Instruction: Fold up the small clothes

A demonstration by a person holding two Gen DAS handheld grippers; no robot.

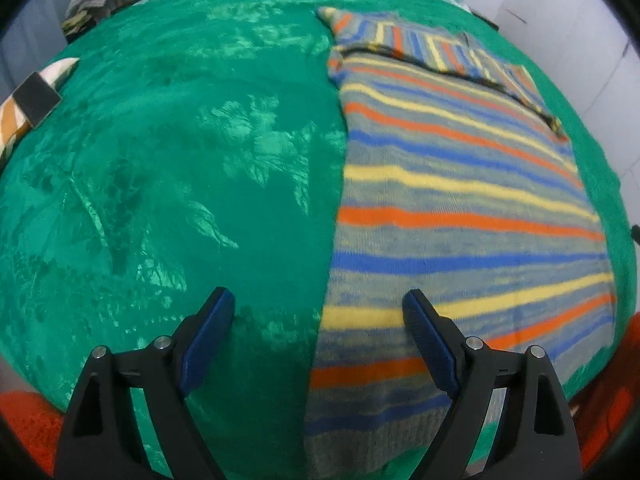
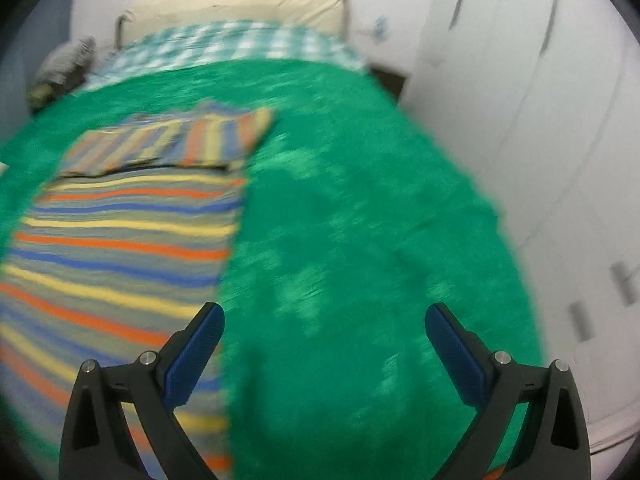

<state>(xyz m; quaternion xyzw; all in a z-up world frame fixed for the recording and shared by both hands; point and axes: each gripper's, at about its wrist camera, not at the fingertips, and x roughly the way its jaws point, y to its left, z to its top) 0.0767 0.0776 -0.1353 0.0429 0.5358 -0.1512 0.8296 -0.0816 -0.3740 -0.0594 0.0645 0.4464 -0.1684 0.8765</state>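
The striped sweater (image 1: 460, 216) lies flat on the green blanket (image 1: 180, 160), its sleeves already folded in. Both the left hand-held gripper (image 1: 318, 312) and right hand-held gripper (image 2: 324, 324) hang spread and empty. Probably the next move is pinching the hem corners to fold upward.

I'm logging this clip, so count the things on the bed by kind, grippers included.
Striped sweater: 1
Green blanket: 1
Checked sheet: 1
Open grippers: 2, left and right
Total: 5
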